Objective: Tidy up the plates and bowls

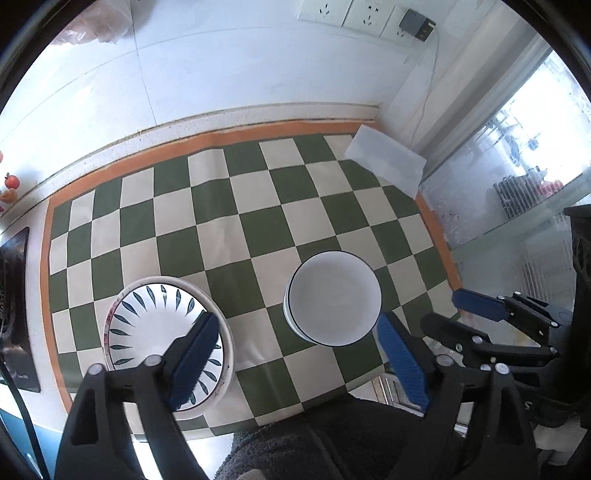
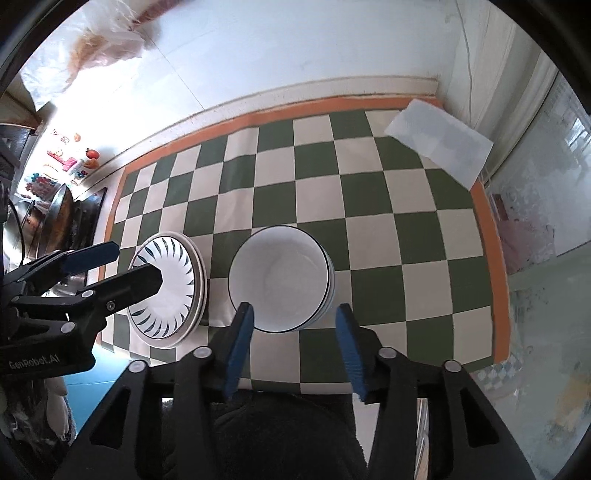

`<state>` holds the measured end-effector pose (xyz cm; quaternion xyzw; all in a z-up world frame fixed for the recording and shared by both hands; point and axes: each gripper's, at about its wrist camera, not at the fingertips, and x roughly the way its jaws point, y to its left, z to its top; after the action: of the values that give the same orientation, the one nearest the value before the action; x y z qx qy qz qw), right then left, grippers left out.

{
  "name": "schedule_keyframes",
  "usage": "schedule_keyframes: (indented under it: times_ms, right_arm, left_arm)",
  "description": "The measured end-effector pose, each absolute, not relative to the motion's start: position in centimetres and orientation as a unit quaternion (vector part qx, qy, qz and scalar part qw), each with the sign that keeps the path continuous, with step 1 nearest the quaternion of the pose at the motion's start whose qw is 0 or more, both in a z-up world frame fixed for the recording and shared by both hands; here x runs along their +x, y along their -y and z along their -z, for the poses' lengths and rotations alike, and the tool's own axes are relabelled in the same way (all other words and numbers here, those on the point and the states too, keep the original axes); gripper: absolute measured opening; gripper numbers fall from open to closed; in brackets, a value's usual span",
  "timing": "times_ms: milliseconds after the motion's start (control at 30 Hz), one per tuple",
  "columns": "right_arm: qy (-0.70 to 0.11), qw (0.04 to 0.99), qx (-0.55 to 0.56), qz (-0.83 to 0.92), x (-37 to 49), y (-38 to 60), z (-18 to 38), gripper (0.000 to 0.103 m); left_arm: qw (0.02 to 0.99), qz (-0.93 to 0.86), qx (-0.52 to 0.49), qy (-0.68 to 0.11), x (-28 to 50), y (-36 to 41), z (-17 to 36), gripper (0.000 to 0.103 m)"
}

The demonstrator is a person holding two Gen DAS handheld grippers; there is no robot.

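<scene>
Both views look down on a green-and-cream checkered mat (image 1: 236, 206) with an orange border, lying flat on a pale counter against a white wall.

Only the left wrist view shows the row of wall sockets (image 1: 351, 13) at the upper right of the frame, with a dark plug (image 1: 417, 24) and its thin cable running down. Only the right wrist view shows the crumpled clear plastic bag (image 2: 99, 40) at the upper left and colourful magnets (image 2: 70, 162) at the left edge.

The stack of plates (image 1: 162, 332) sits at the lower left of the left wrist frame: glossy, round, shallow, the top one white with dark leaf strokes around its rim. Just beside it, apart, stands the stack of bowls (image 2: 280, 280), smooth white with a thin dark rim line, at the centre of the right wrist frame. A translucent folded sheet (image 2: 439, 144) lies on the mat's far right corner.

The left gripper (image 1: 295, 358) is spread wide, its ribbed blue pads holding nothing, one finger over the plates. The right gripper (image 2: 295, 339) is likewise released, its pads flanking the near edge of the bowls without touching.
</scene>
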<state>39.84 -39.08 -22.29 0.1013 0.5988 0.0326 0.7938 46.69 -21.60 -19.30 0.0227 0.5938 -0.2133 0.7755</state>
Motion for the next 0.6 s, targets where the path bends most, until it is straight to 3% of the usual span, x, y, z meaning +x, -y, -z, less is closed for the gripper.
schedule_keyframes:
  times_ms: [33, 100, 200, 600]
  right_arm:
    - [-0.596, 0.796, 0.101, -0.034, 39.7, 39.0, 21.9, 0.060]
    - [-0.590, 0.800, 0.100, -0.036, 39.4, 38.9, 21.0, 0.078]
    - [-0.587, 0.803, 0.096, -0.028, 39.2, 38.9, 20.2, 0.085]
    - [-0.570, 0.813, 0.118, -0.023, 38.0, 39.0, 17.4, 0.089]
  left_arm:
    - [0.776, 0.214, 0.022, -0.592, 46.6, 21.5, 19.1, 0.095]
    - [0.778, 0.216, 0.018, -0.590, 46.4, 21.3, 18.6, 0.095]
    - [0.778, 0.222, 0.013, -0.587, 45.9, 20.9, 17.8, 0.095]
    - [0.786, 0.228, 0.000, -0.575, 44.9, 19.4, 15.4, 0.096]
